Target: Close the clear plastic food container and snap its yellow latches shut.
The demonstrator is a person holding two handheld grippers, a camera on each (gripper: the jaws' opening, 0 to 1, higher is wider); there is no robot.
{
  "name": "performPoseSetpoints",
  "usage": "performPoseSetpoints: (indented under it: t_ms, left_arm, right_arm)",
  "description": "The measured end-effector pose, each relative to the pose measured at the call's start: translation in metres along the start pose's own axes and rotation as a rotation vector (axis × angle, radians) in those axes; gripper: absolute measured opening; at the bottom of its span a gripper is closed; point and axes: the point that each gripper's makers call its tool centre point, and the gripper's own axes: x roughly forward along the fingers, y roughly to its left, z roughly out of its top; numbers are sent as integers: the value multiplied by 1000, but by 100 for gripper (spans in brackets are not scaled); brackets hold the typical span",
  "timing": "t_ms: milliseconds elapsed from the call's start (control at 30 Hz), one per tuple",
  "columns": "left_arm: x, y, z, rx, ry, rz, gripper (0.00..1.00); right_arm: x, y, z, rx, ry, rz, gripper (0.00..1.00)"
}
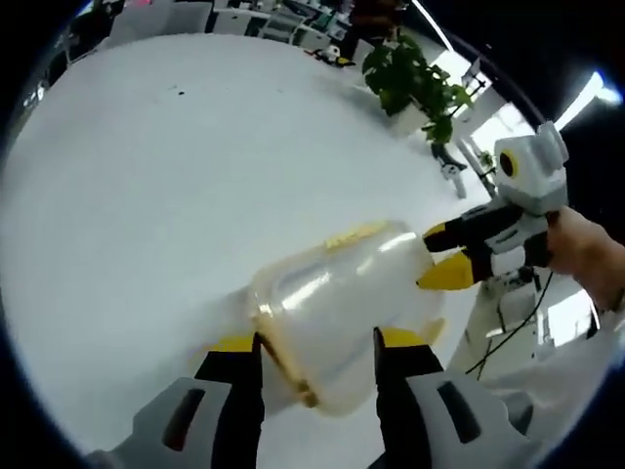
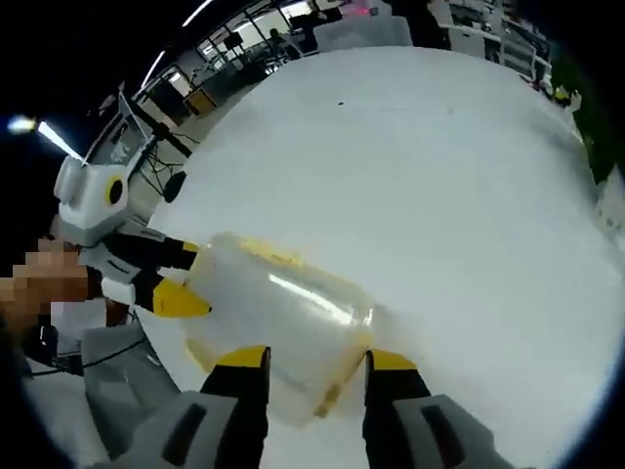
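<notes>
Left tongs (image 1: 317,354) and right tongs (image 2: 317,371), jaws parted

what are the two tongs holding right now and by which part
Both grip the clear plastic container, lifted off the white table: the left tongs clamp one end, the right tongs the opposite end.

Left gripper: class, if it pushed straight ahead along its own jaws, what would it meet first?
The clear plastic container. It already sits between the left gripper's jaws, so going on would press into its body; beyond it is the right gripper at the far end. Whether the jaws touch it yet is unclear.
</notes>
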Motion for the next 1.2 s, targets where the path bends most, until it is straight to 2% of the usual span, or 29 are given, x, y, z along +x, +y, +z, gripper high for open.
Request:
performPoseSetpoints:
  t_ms: [67, 167, 233, 433, 533, 667, 733, 800, 900, 1000, 1100, 1200]
  left_arm:
    - [-2, 0, 0, 60, 11, 11, 46]
    - [-2, -1, -2, 106, 29, -9, 47]
    - [-4, 1, -3, 138, 37, 0, 50]
    - [-13, 0, 2, 238, 12, -9, 52]
    - [-15, -3, 0, 293, 20, -21, 52]
    - [-20, -5, 5, 412, 6, -20, 56]
    - [-25, -9, 9, 475, -6, -26, 57]
    - [-29, -15, 12, 486, -28, -51, 55]
    - [-33, -18, 16, 549, -37, -61, 55]
    - [-36, -25, 17, 595, -42, -80, 54]
    - [-39, -35, 18, 669, -49, -104, 50]
    - [-38, -42, 18, 695, -50, -120, 45]
  right_arm:
    - [-2, 2, 2, -83, 2, -16, 35]
    - [-4, 3, 1, -119, 11, -20, 33]
    - [-6, 2, 1, -139, 18, -25, 32]
    - [-16, 1, 5, -198, 0, -36, 31]
    - [-17, 0, 3, -232, 9, -38, 32]
    - [-21, 6, 7, -324, -6, -37, 34]
    - [-24, 17, 16, -400, -50, 5, 36]
    - [-29, 30, 21, -468, -80, 55, 34]
    - [-32, 39, 28, -518, -113, 87, 34]
    - [-34, 46, 30, -553, -125, 127, 33]
    - [-36, 65, 28, -662, -137, 220, 34]
    - [-35, 69, 24, -766, -116, 220, 34]
